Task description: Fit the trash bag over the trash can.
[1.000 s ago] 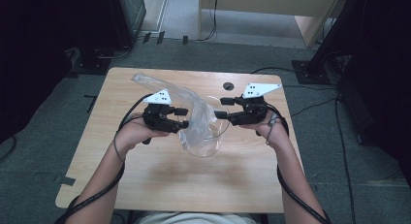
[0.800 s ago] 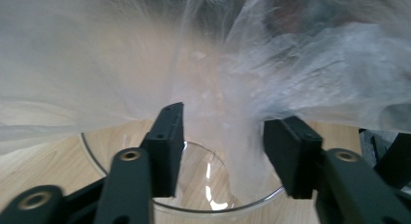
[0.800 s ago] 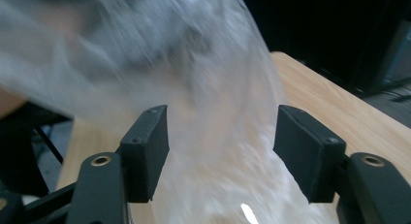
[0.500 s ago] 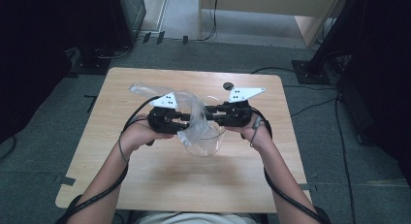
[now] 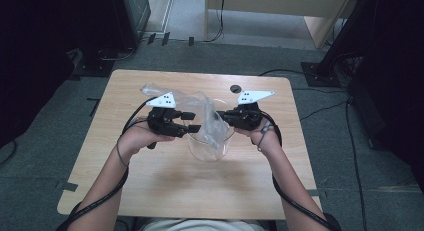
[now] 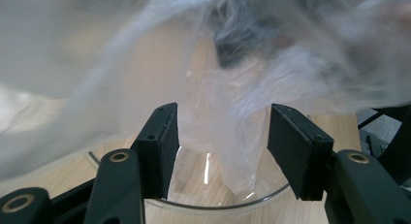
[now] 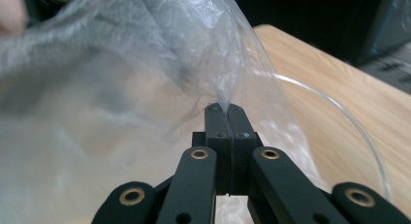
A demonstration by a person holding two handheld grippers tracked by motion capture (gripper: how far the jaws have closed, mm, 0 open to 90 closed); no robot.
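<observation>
A crumpled clear plastic bag (image 5: pixel 200 107) hangs over a clear glass bowl (image 5: pixel 209 150) in the middle of the wooden table (image 5: pixel 170 191). My left gripper (image 5: pixel 194 122) is at the bowl's left rim. In the left gripper view its jaws (image 6: pixel 223 120) have just been opening; the bag (image 6: pixel 145 64) hangs loose between the pads, down into the bowl (image 6: pixel 194 203). My right gripper (image 5: pixel 225 116) is at the bowl's right rim. Its jaws (image 7: pixel 226 110) have just closed and are shut on a fold of the bag (image 7: pixel 121 64), above the bowl's rim (image 7: pixel 339 122).
A small dark round hole (image 5: pixel 235 88) sits in the table's far side. Dark cabinets (image 5: pixel 125 16) and a wooden unit (image 5: pixel 270 6) stand on the grey floor beyond, with cables trailing. Bare tabletop lies in front of the bowl.
Both hands have drawn inward to the bowl. The right gripper has moved left to the bag and shut on it. The bag now bunches between the two grippers.
</observation>
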